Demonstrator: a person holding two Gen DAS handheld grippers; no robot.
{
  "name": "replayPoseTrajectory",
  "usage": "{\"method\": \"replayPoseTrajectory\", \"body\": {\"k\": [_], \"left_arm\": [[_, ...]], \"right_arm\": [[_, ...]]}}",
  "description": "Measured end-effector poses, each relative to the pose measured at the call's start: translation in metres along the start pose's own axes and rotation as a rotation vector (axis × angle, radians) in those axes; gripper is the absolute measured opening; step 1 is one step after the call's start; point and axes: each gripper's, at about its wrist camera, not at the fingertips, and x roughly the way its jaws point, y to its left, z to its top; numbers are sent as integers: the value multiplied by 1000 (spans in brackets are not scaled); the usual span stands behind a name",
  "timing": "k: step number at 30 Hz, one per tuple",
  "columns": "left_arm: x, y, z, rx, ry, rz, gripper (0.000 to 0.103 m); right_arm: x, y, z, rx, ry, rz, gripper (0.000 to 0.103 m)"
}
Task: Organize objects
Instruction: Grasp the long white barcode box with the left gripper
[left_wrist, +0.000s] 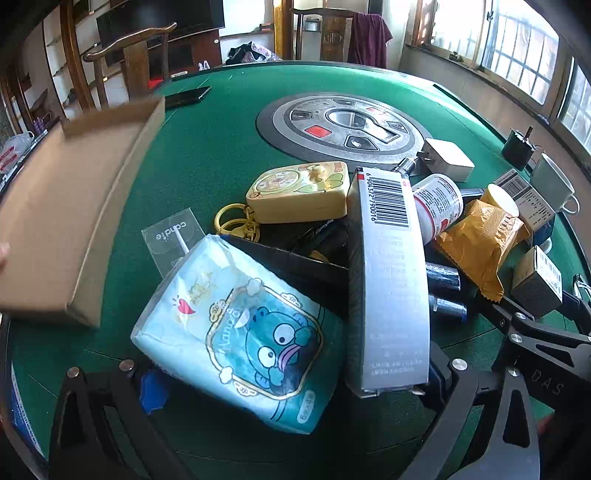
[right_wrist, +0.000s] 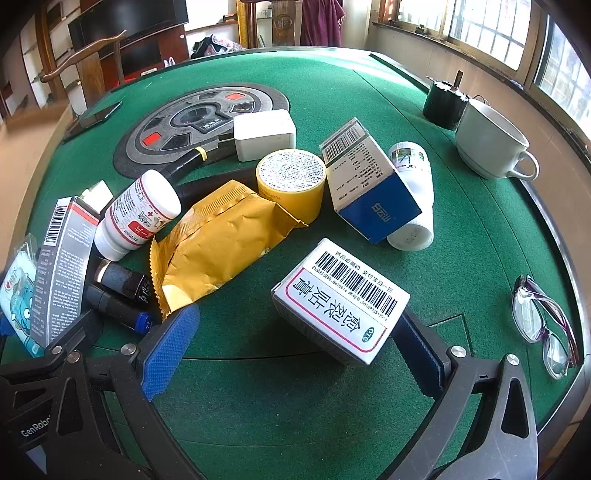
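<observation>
We are sorting clutter: left gripper (left_wrist: 291, 373) jaws spread around the tissue pack (left_wrist: 236, 332), right gripper (right_wrist: 295, 343) jaws open beside the medicine box (right_wrist: 340, 299); closing comes next.

Left wrist view: low, close over the green table (left_wrist: 207, 147), facing 12 o'clock toward the window wall; right wrist view: likewise, stationed further right; shared: silver box (left_wrist: 388, 280) (right_wrist: 61, 269), yellow packet (left_wrist: 480, 240) (right_wrist: 221, 243).
</observation>
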Motion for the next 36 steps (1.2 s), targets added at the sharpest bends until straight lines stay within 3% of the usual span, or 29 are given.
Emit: {"method": "replayPoseTrajectory", "body": {"k": [12, 21, 28, 31, 36], "left_arm": [[1, -1, 0, 0, 0, 0, 103], [3, 0, 0, 0, 1, 0, 103], [3, 4, -6, 0, 2, 0, 103], [4, 5, -7, 2, 2, -1, 103], [-11, 15, -19, 57, 17, -68, 102]], "right_arm": [[1, 3, 0, -14, 1, 7, 103], [0, -2, 5, -102, 39, 112, 102], [-48, -21, -14, -70, -89, 187, 102], [-62, -32, -21, -36, -175, 216, 102], [-88, -42, -34, 7, -384, 221, 102]]}}
